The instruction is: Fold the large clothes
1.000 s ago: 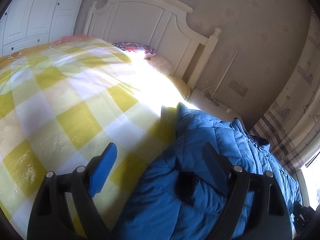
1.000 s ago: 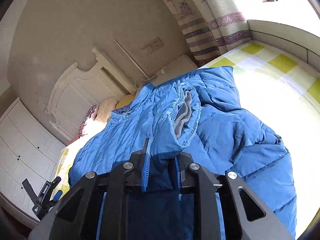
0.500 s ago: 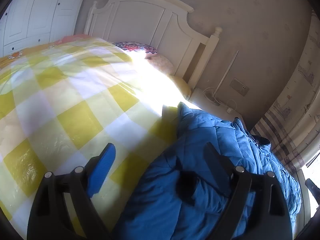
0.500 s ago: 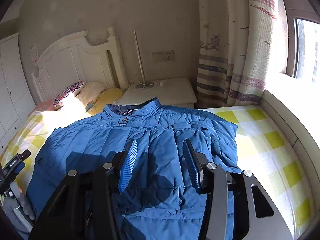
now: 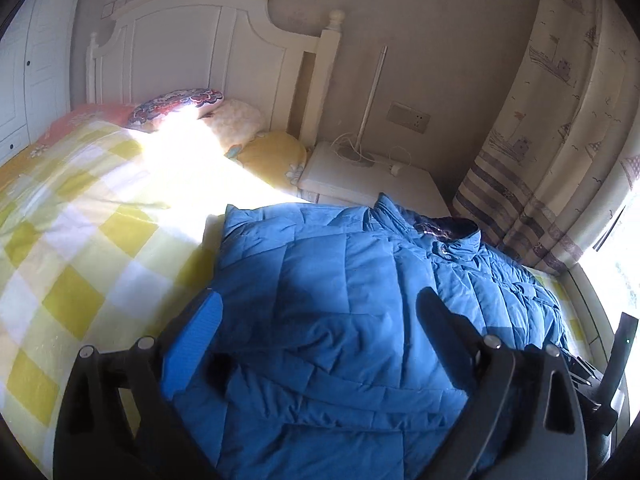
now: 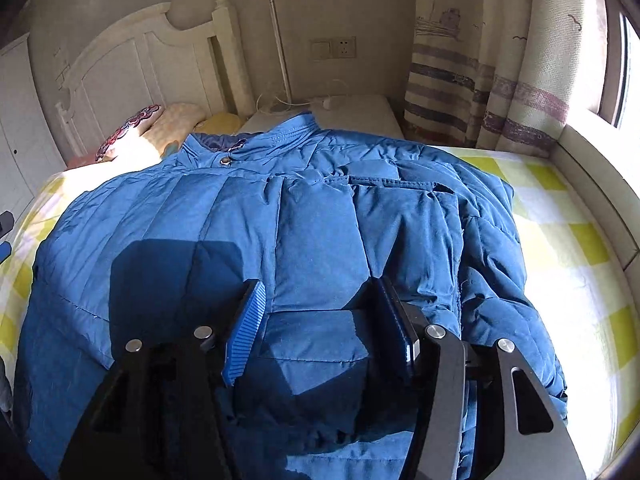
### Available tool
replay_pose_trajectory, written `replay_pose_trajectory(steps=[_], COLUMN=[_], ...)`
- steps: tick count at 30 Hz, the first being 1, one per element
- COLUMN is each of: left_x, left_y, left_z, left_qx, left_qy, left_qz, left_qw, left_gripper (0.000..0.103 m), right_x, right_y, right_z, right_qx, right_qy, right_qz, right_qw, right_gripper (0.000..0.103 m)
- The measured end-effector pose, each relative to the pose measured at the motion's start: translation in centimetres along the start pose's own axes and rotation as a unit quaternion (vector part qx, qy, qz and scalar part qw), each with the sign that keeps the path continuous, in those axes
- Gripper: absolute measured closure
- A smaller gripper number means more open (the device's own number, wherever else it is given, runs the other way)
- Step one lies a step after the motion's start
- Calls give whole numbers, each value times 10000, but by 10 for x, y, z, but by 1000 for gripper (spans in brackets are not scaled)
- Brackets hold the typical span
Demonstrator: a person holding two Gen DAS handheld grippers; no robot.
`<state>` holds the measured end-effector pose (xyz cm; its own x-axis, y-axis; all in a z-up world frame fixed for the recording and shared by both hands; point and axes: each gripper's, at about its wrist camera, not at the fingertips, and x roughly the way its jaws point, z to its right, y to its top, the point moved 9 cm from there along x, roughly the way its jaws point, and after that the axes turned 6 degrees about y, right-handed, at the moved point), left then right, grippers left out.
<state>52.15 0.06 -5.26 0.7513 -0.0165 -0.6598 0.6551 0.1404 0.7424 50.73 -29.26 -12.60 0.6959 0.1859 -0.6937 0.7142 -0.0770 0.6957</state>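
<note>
Jacket [image 6: 320,240] lies spread beneath left gripper [image 5: 316,320] and right gripper [image 6: 320,312], both spread, gripping nothing.

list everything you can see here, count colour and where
jacket: 1, blue quilted, spread flat on the bed, collar toward the headboard, one sleeve folded over its front
bedsheet: 1, yellow and white check, covering the bed
headboard: 1, white, at the wall
pillows: about 3, patterned, cream and yellow, at the headboard
nightstand: 1, white, beside the bed, holding a thin lamp and cable
wall socket: 1, beige, above the nightstand
curtain: 1, cream with purple stripes, by the window
wardrobe: 1, white, far side of the bed
left tongs: 1, black with blue pads, open above the jacket
right tongs: 1, black with blue pads, open above the jacket
</note>
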Motion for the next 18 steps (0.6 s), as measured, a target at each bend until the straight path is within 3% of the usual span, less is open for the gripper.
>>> replay_pose_trajectory(steps=[5, 10, 15, 18], left_x=[80, 76, 39, 55], left_y=[-48, -45, 2, 3], left_z=[35, 30, 78, 125], left_qx=[887, 966, 856, 1251], left_qy=[756, 875, 275, 204], left_qz=[-843, -873, -305, -441], left_qw=[9896, 9876, 9955, 9910], left_gripper=[2, 3, 4, 4], right_x=[-2, -2, -1, -1], right_y=[1, 0, 0, 0], right_z=[3, 5, 3, 3], right_qx=[146, 255, 201, 165], right_qy=[175, 323, 247, 201], right_qz=[39, 63, 41, 34], right_qw=[9997, 9991, 9995, 9997], right_gripper=[49, 49, 49, 49])
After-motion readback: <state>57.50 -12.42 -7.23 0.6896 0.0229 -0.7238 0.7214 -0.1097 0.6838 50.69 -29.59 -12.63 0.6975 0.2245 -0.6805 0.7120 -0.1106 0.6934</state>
